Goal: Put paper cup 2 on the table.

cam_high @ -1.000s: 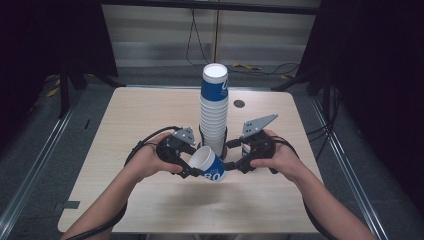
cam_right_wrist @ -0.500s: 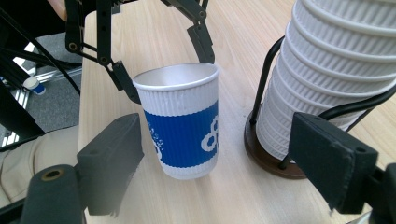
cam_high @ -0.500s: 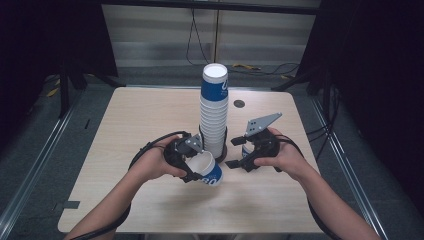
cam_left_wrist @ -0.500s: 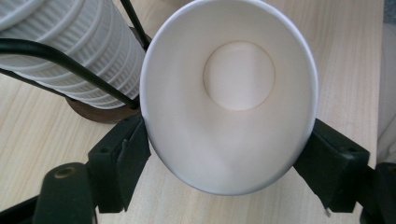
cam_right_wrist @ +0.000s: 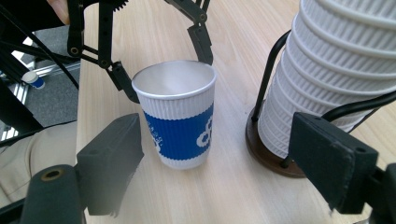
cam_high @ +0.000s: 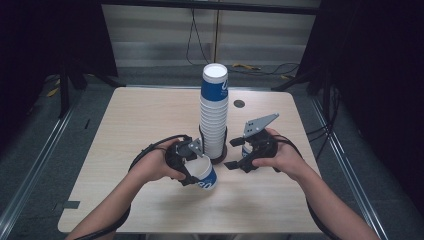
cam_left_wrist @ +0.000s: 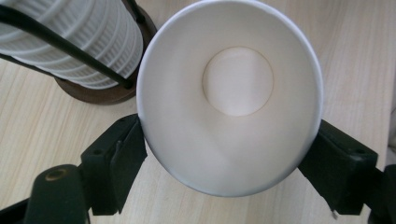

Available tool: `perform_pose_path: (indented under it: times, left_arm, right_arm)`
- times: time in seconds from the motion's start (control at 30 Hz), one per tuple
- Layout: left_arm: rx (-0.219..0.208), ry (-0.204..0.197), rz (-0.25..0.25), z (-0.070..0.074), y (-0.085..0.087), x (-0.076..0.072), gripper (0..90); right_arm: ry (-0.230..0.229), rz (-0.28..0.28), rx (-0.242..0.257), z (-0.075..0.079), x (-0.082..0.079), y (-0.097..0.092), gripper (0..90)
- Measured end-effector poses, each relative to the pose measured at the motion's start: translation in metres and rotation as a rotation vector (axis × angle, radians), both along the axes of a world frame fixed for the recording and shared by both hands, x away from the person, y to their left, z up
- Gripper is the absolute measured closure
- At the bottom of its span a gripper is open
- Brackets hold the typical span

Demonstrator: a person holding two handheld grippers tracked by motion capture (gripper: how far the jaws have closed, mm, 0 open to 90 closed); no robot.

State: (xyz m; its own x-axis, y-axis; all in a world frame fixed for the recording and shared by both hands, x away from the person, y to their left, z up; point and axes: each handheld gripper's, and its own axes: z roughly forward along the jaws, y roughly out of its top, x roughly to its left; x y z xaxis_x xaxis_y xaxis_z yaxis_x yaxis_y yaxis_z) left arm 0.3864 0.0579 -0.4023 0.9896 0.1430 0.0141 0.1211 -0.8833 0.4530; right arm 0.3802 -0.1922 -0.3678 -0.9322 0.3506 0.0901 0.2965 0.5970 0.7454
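left gripper (cam_high: 192, 167): held in the person's left hand (cam_high: 152, 165) at the near middle of the table (cam_high: 125, 125); jaws stand either side of the rim of a single paper cup (cam_high: 202, 172) and have just been opening. in the left gripper view the left jaw touches the rim and the right jaw sits just beside it; whether the pads press on the cup cannot be told.

paper cup: white ribbed wall, blue printed band, empty white inside. stands upright on the table, just in front of the cup stack, near the table's front centre.

right gripper (cam_high: 240, 162): held in the person's right hand (cam_high: 280, 157), to the right of the stack; jaws spread with nothing between the pads, pointing toward the single cup. grey three-cornered plate on top.

cup stack (cam_high: 214, 115): tall column of nested ribbed white cups, topmost one blue-banded, mouth up. seated in a holder (cam_right_wrist: 268, 154) with a round dark wooden base and black wire uprights, at the table's centre.

table: light wood top; small dark round mark (cam_high: 239, 103) toward the far right.
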Motion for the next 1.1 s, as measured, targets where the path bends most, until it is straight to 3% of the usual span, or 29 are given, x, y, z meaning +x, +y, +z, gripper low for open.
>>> perform_pose_path:
  times: [0.23, 0.47, 0.7, 0.8, 1.1]
  left_arm:
    - [0.035, -0.030, -0.031, -0.004, -0.004, -0.001, 17.9]
    - [0.026, -0.047, -0.055, -0.008, -0.009, -0.003, 16.5]
    - [-0.024, -0.047, -0.068, -0.014, -0.012, -0.006, 16.0]
    - [-0.034, -0.029, -0.081, -0.020, -0.014, -0.007, 18.0]
    - [-0.088, 0.004, -0.044, -0.025, -0.008, -0.006, 18.2]
  right_arm:
    - [0.004, -0.003, -0.007, -0.002, 0.001, -0.001, 16.9]
    - [0.004, -0.005, -0.007, -0.003, 0.001, -0.001, 16.9]
    - [0.001, -0.004, -0.015, -0.003, 0.001, -0.001, 16.9]
    - [0.001, 0.001, -0.017, -0.003, 0.000, -0.001, 16.9]
    - [-0.002, -0.013, -0.013, -0.004, -0.004, -0.008, 16.9]
